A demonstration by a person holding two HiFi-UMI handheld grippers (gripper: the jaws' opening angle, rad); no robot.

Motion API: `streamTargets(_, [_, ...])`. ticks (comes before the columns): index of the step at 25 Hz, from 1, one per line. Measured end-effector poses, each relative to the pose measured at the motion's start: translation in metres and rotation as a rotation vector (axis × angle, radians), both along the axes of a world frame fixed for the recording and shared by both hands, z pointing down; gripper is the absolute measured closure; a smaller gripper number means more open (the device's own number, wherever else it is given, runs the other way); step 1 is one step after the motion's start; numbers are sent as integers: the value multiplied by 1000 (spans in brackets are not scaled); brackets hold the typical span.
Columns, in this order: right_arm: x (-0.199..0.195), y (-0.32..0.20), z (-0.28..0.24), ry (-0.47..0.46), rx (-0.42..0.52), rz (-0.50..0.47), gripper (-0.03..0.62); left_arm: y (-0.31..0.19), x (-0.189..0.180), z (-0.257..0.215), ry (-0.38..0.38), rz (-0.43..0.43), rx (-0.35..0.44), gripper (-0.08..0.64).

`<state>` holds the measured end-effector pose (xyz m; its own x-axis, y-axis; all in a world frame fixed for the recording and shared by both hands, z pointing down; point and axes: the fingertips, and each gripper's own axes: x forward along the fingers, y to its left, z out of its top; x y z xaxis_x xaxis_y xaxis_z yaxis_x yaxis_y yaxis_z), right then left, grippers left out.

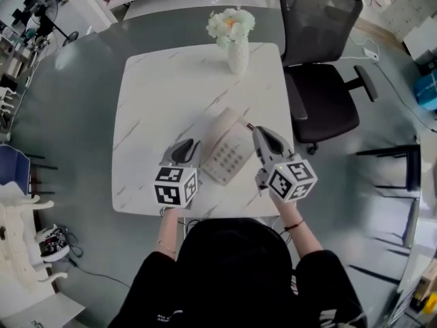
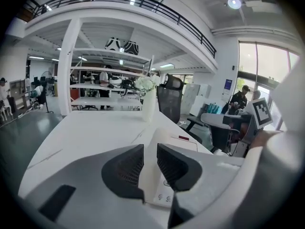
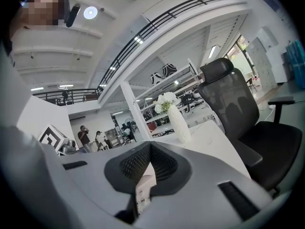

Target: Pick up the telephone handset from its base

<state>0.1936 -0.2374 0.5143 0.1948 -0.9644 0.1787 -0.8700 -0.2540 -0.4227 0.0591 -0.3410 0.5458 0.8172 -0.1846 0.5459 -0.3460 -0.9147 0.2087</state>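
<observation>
At centre frame the handset (image 1: 218,127) lies on its base (image 1: 229,160) on the table (image 1: 153,101). The left gripper (image 1: 189,149), just left of it, has its jaws narrowly apart and grips nothing. The right gripper's (image 1: 258,132) jaws meet.

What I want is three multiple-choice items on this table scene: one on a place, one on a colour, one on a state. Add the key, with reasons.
1. The flower vase stands:
A) at the far edge of the table, beyond the telephone base
B) on a shelf
C) on the floor

2. The office chair is:
A) white
B) black
C) red

3. The handset is:
A) hanging off the table edge
B) on the floor
C) lying on the telephone base

Key:
1. A, the head view shows it past the telephone base.
2. B, its seat and mesh back are black.
3. C, it rests along the base's left side.
</observation>
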Motion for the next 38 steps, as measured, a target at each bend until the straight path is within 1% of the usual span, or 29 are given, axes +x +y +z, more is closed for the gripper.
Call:
streamTargets(11, [14, 20, 8, -20, -16, 108, 601, 13, 34, 33, -101, 219, -3, 336])
streamTargets(16, [21, 29, 8, -33, -12, 140, 601, 16, 42, 50, -145, 268, -7, 289])
streamTargets(22, [27, 36, 13, -47, -21, 167, 601, 18, 50, 66, -173, 294, -41, 287])
streamTargets(27, [26, 36, 17, -56, -23, 165, 601, 18, 54, 75, -186, 289, -70, 287])
streamTargets(33, [27, 37, 21, -66, -28, 158, 601, 14, 57, 81, -212, 279, -53, 296])
streamTargets(38, [29, 38, 26, -72, -37, 156, 601, 16, 57, 80, -216, 310, -26, 318])
